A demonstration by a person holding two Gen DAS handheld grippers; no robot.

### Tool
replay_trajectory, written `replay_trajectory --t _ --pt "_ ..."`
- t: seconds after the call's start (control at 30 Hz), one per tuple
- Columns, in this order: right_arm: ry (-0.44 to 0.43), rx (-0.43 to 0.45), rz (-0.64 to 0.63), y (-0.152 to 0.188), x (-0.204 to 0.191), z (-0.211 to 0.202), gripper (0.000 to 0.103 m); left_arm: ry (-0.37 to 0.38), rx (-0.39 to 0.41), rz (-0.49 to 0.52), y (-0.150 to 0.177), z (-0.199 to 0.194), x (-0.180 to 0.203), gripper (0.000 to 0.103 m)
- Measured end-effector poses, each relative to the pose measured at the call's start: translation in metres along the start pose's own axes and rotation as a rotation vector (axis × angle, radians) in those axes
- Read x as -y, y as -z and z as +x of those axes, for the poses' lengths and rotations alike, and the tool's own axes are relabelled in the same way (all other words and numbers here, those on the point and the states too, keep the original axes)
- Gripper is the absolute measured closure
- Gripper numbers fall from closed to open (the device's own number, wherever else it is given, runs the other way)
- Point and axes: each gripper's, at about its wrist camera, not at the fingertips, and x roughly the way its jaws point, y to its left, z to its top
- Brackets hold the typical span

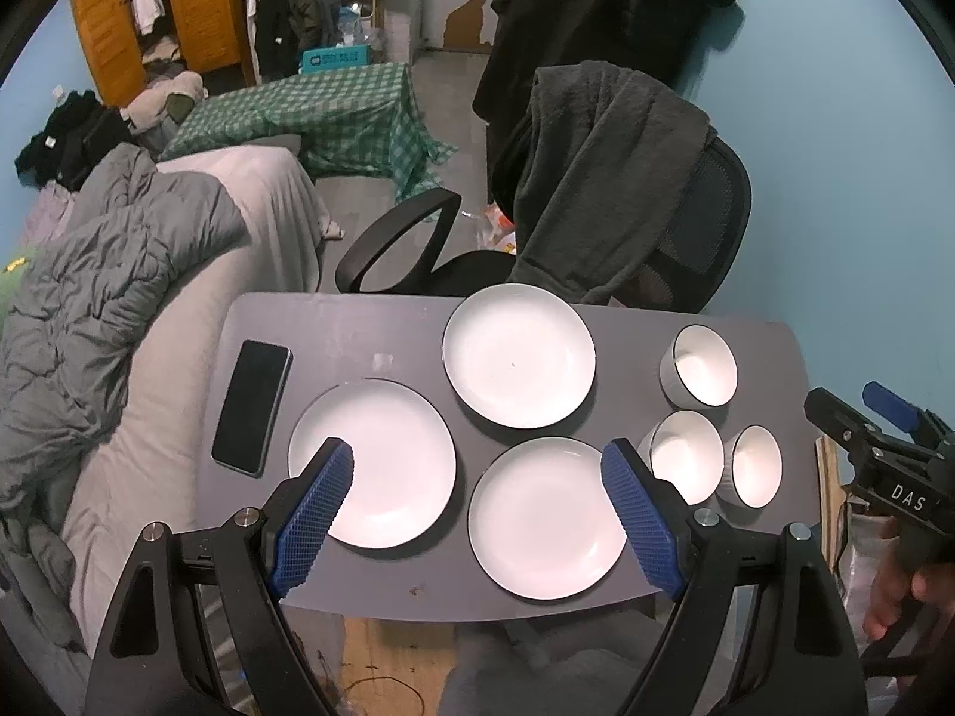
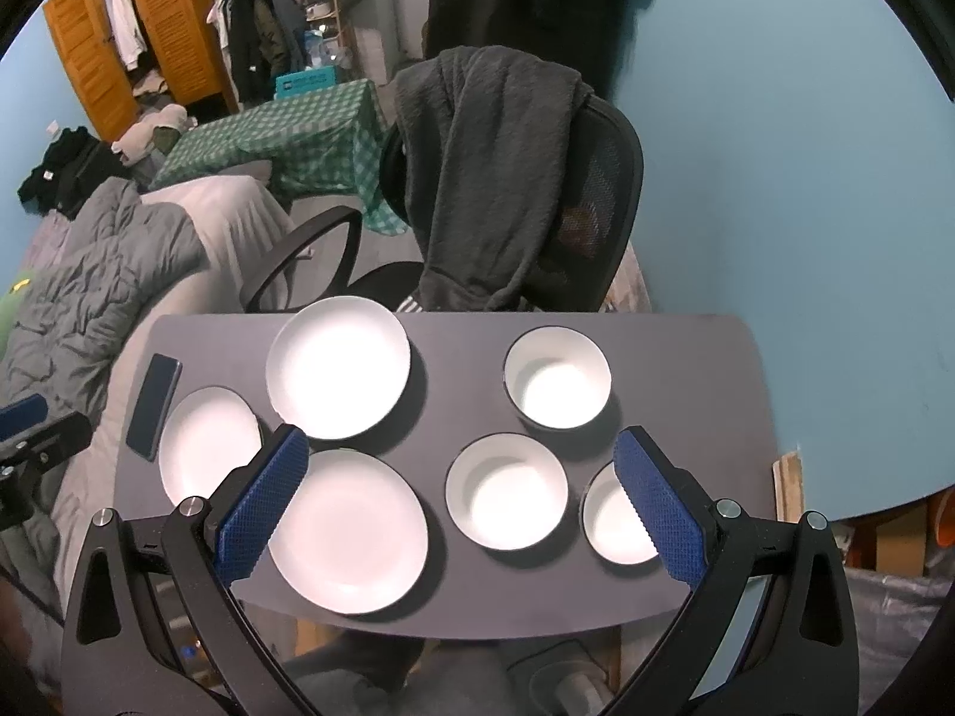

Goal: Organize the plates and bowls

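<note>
Hovering above the grey table, the left gripper and right gripper both hang with jaws spread wide and empty — nothing is stacked yet. Three white plates lie apart on the left, three bowls on the right. Pinch one plate's rim at a shallow angle — clear of the phone.

Each gripper has a black plastic frame with two curved arms. The left gripper carries blue fingers with a fine grid texture, and round silver screws sit at the joints. The right gripper looks the same; white letters "DAS" are printed on its black body.
</note>
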Motion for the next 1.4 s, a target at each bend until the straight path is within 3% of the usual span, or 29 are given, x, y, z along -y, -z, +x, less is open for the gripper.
replay_trajectory --t 1.4 --pt "-0.003 -0.013 -0.002 -0.003 -0.003 0.0 0.002 -0.003 0.009 0.036 -0.001 0.003 0.008 0.017"
